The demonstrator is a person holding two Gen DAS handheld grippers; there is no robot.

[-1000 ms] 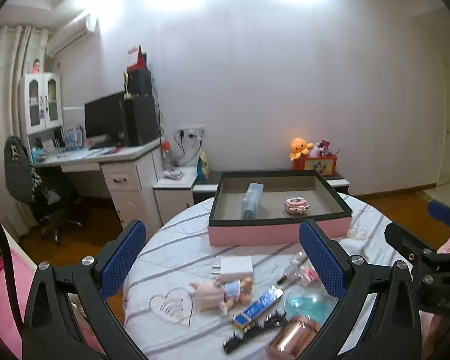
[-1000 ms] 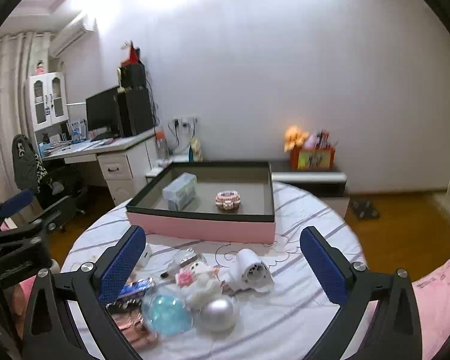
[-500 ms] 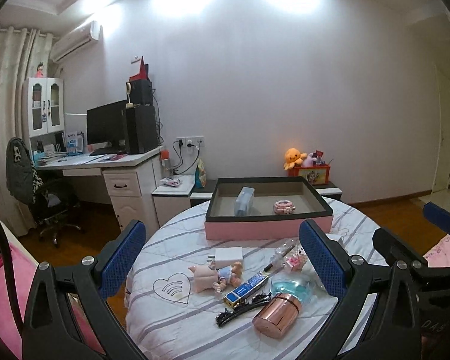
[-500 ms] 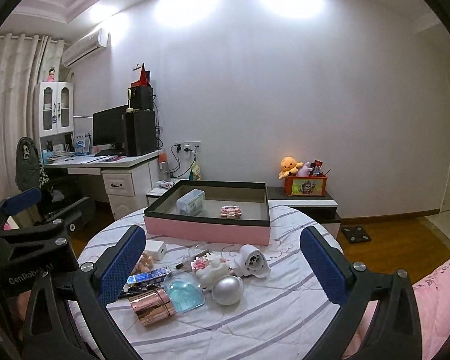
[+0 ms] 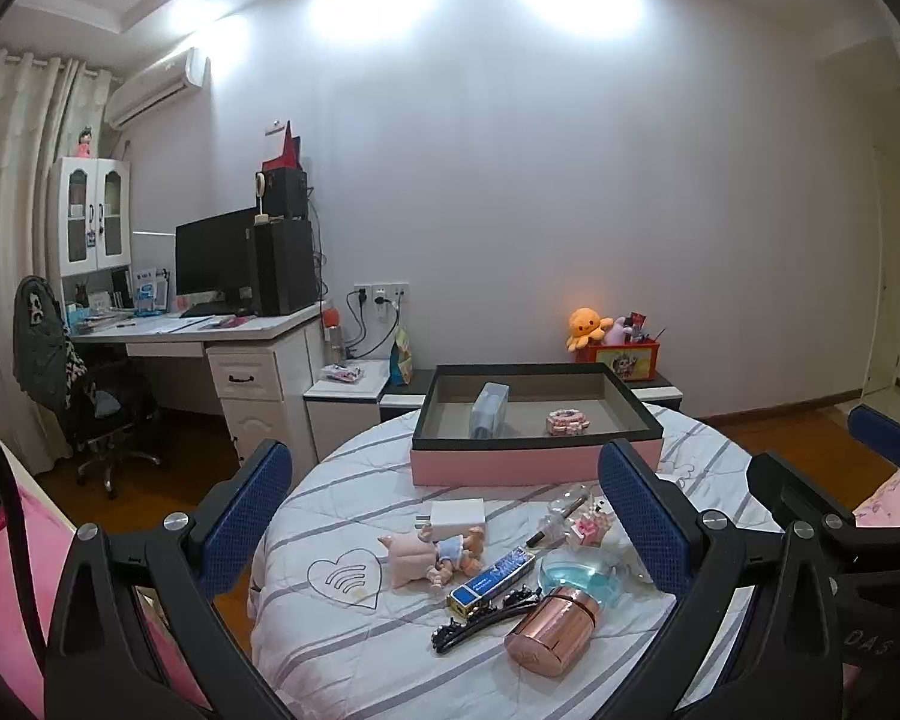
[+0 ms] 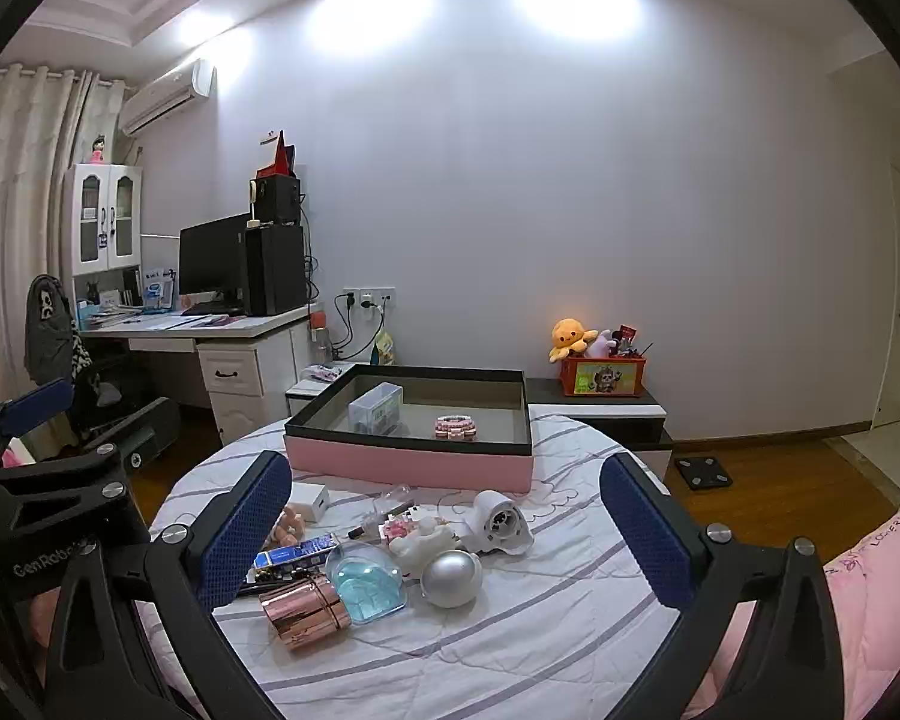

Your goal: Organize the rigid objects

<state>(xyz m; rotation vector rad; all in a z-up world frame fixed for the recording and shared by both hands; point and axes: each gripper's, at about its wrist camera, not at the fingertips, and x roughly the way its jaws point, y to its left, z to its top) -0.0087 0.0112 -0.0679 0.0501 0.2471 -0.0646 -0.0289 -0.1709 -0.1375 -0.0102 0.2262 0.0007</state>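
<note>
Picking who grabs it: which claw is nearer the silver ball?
Right. The silver ball lies between the right claw fingers' line of sight, just ahead. The left claw sits further left; the ball is hidden from its view.

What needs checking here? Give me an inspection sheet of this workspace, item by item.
Surface: round table under a white striped quilted cloth.
Job's things: pink-sided box with dark rim holds a clear plastic case and a pink ring-shaped piece; loose in front lie a rose-gold metal cylinder, silver ball, blue domed container, white charger block, small doll, black hair clip.
Clutter: nothing seen beyond these.
Grippers: left tool and right tool both open, empty, above the table.
Cables: wall-socket leads by the desk.
Surroundings: white desk with black monitor, orange plush octopus.
</note>
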